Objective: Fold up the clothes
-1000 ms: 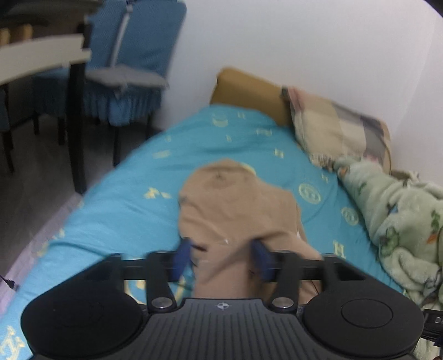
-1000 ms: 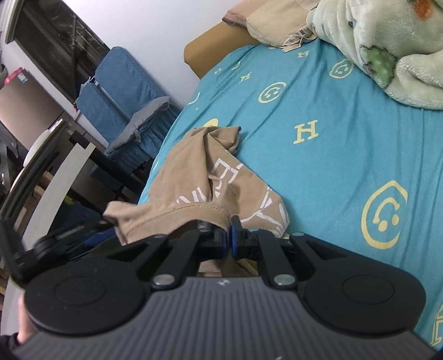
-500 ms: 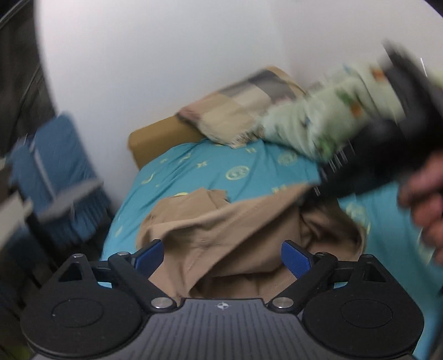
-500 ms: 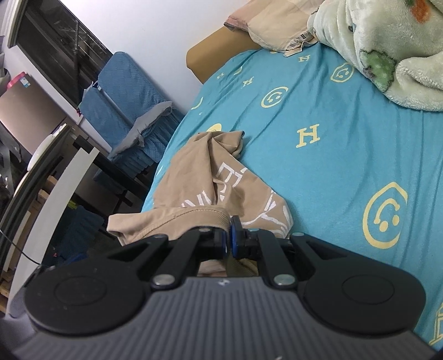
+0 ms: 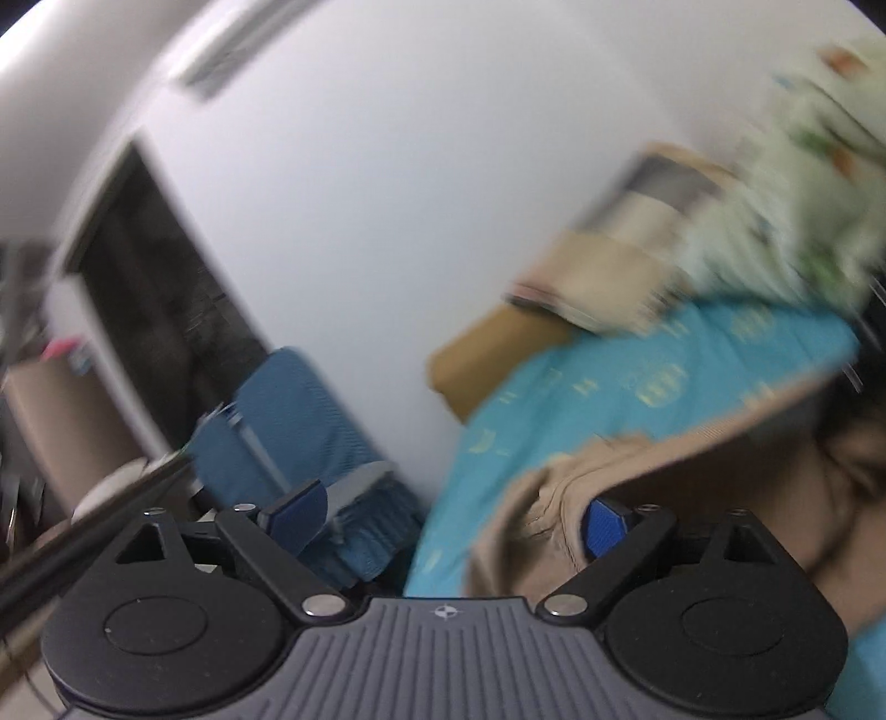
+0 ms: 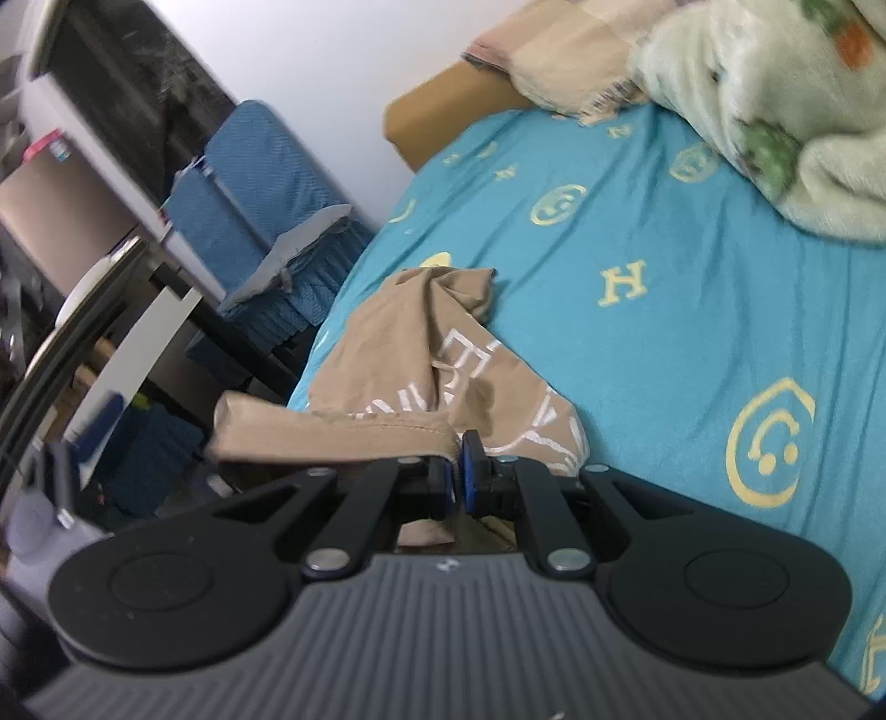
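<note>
A tan garment [image 6: 421, 354] with white lettering lies bunched on the teal bedsheet [image 6: 692, 343]. My right gripper [image 6: 458, 481] is shut on the garment's hem and holds that edge lifted. In the blurred left wrist view the garment [image 5: 692, 498] hangs at the right. My left gripper [image 5: 448, 515] is wide open; its right fingertip [image 5: 606, 523] sits inside a fold of the cloth and its left one is over the bed's edge. The dark shape at the far right of the left wrist view is too blurred to identify.
A green fleece blanket [image 6: 775, 99] and a plaid pillow [image 6: 554, 50] lie at the head of the bed. Blue-covered chairs [image 6: 260, 188] and a dark table [image 6: 127, 332] stand beside the bed on the left. A white wall is behind.
My left gripper has opened wide, let go of the garment and swung left and upward toward the wall. My right gripper stays shut on the hem and has shifted only slightly.
</note>
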{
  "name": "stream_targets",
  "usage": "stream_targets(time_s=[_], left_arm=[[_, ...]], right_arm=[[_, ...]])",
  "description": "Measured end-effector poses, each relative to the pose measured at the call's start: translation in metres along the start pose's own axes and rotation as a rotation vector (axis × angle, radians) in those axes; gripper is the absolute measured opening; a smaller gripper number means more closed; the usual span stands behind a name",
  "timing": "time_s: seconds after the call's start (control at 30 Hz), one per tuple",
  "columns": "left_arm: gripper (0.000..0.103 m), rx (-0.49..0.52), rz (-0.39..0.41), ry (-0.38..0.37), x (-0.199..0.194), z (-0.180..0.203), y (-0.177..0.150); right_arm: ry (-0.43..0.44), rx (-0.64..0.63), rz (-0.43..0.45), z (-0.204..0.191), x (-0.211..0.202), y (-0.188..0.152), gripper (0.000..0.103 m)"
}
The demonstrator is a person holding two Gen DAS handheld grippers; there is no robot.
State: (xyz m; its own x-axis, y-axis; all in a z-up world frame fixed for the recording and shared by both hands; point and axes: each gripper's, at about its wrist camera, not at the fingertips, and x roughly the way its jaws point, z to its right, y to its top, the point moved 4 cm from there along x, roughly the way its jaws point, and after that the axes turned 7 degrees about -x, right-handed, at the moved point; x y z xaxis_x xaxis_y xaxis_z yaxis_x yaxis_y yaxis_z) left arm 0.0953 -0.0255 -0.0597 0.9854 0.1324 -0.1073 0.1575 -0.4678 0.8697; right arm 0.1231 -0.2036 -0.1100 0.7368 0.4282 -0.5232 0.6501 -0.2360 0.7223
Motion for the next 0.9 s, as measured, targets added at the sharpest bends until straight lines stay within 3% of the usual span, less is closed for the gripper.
stream_targets(time_s=[0.1,0.2,0.5,0.53,0.67,0.8,0.9], left_arm=[[0.097,-0.088,0.034,0.018,-0.009,-0.022,0.012],[0.097,-0.120,0.065,0.056,-0.015,-0.033,0.019],[0.097,-0.276,0.029,0.089,-0.028,-0.071,0.024],[0.097,-0.287,0.023,0.095,-0.030,-0.075,0.024],[0.097,-0.375,-0.019,0.116,-0.032,-0.093,0.021],[0.097,-0.499,-0.108,0.111,-0.038,-0.115,0.010],[0.097,-0.536,-0.149,0.103,-0.046,-0.124,0.003]], right_arm=[[-0.014,-0.102,0.006,-0.015,-0.002,-0.003,0.011],[-0.083,-0.213,-0.005,-0.028,-0.002,-0.012,0.022],[-0.282,-0.245,0.001,-0.024,-0.009,-0.033,0.028],[-0.304,-0.248,0.002,-0.024,-0.010,-0.035,0.031],[-0.393,-0.262,0.005,-0.022,-0.014,-0.044,0.063],[-0.430,-0.164,-0.015,-0.008,-0.021,-0.056,0.077],[-0.440,-0.048,0.042,0.000,-0.036,-0.062,0.077]])
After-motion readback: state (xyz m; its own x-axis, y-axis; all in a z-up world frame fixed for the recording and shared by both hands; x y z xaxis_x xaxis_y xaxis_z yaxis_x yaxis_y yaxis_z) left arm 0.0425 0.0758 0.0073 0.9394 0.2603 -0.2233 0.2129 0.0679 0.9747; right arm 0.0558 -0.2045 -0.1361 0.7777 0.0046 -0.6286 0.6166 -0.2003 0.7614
